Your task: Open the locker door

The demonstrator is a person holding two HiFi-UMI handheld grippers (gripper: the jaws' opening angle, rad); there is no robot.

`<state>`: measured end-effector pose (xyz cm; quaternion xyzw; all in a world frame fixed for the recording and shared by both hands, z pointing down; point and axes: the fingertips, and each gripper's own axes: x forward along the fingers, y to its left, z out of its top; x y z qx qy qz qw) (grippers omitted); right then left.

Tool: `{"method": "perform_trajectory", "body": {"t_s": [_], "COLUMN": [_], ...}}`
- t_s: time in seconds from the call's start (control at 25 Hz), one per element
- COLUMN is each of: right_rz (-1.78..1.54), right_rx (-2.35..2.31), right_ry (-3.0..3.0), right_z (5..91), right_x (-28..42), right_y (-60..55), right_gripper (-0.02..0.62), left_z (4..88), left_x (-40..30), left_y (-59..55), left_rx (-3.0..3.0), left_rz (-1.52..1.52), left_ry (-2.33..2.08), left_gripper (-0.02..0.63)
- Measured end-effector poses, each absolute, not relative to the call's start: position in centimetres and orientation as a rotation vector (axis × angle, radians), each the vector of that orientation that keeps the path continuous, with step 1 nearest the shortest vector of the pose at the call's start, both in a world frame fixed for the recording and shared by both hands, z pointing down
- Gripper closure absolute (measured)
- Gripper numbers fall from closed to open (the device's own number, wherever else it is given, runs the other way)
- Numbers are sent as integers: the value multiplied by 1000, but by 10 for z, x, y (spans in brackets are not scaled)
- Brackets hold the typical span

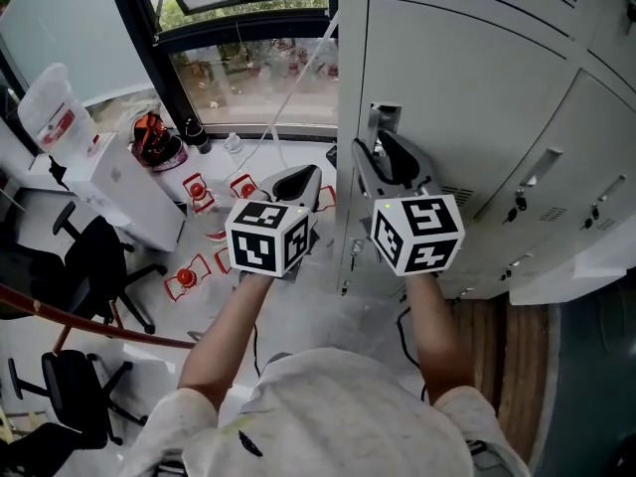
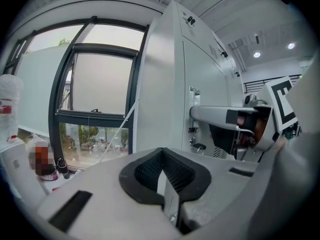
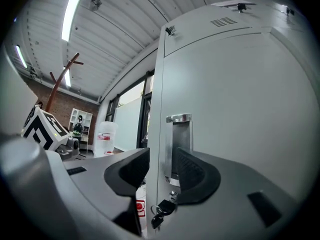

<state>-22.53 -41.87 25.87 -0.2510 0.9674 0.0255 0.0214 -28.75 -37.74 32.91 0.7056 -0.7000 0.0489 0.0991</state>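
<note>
The grey locker door (image 1: 467, 97) has a chrome recessed handle (image 1: 386, 115) near its left edge. My right gripper (image 1: 390, 162) is level in front of that handle. In the right gripper view it (image 3: 161, 166) is open, with the handle (image 3: 178, 134) and the door's left edge showing in the gap; the pads do not press on either. A key (image 3: 161, 211) hangs in the lock below the handle. My left gripper (image 1: 296, 182) is left of the locker, away from the door, its pads (image 2: 172, 169) together and holding nothing.
More locker doors with keys (image 1: 517, 207) stand to the right. A large window (image 1: 248, 68) is on the left, with a water jug (image 1: 50, 117) on a white box, two office chairs (image 1: 94, 256) and small red items (image 1: 189, 278) on the floor.
</note>
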Motion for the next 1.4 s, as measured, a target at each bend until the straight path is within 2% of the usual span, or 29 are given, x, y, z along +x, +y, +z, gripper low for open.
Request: {"method": "perform_trajectory", "body": {"t_s": [1.4], "right_rz": [-23], "right_rx": [-781], "right_ry": [3031], "right_z": [263], "right_x": [-236], "right_y": [-415], "right_gripper": [453], "left_z": [349], "left_x": [-304], "left_y": [-360], "left_rx": [2051], "left_rz": [132], "left_ry": [-2042], "left_gripper": [601]}}
